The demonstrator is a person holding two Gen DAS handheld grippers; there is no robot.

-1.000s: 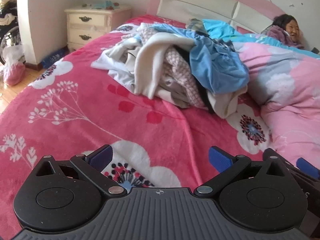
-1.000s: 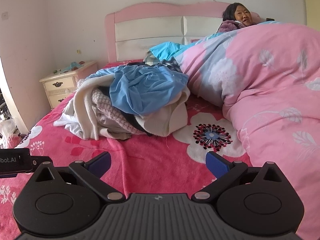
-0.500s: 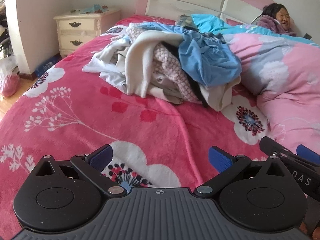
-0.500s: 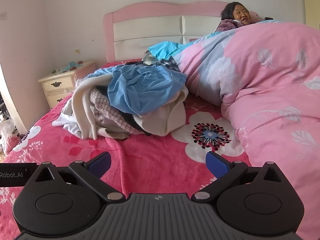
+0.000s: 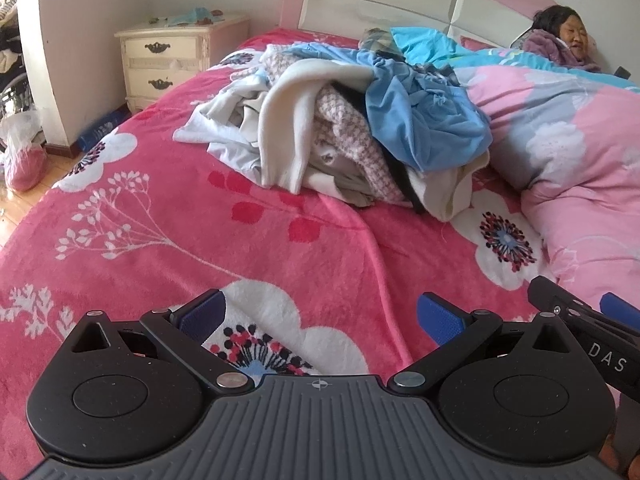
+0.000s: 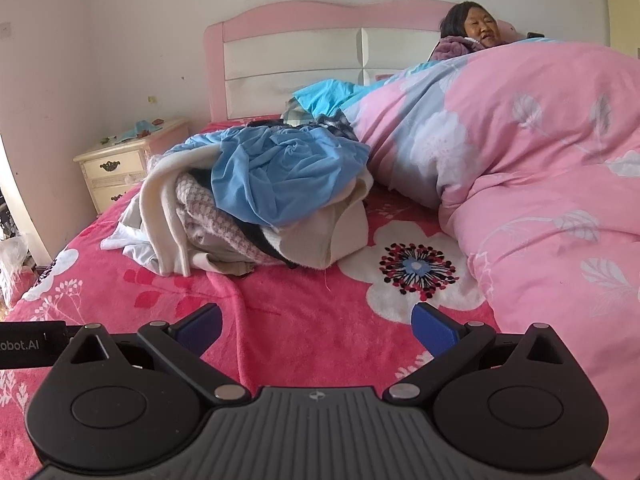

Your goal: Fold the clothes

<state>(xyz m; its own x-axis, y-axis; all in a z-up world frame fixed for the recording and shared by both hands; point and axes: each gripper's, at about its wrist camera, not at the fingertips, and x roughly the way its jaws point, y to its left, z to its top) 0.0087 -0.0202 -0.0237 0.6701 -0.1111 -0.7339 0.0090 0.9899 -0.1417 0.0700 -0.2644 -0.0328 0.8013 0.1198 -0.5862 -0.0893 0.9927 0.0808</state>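
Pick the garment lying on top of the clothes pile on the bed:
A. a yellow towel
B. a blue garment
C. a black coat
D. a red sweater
B: a crumpled blue garment sits uppermost on the clothes pile, above the cream and houndstooth pieces; both grippers are open and short of it.

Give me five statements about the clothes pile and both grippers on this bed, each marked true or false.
1. The left gripper is open and empty. True.
2. The right gripper grips the blue garment. False: it is open, short of the clothes pile.
3. The blue garment lies on top of the pile. True.
4. The pile is neatly folded. False: it is a crumpled heap.
5. The pile rests on the nightstand. False: it lies on the red floral blanket.
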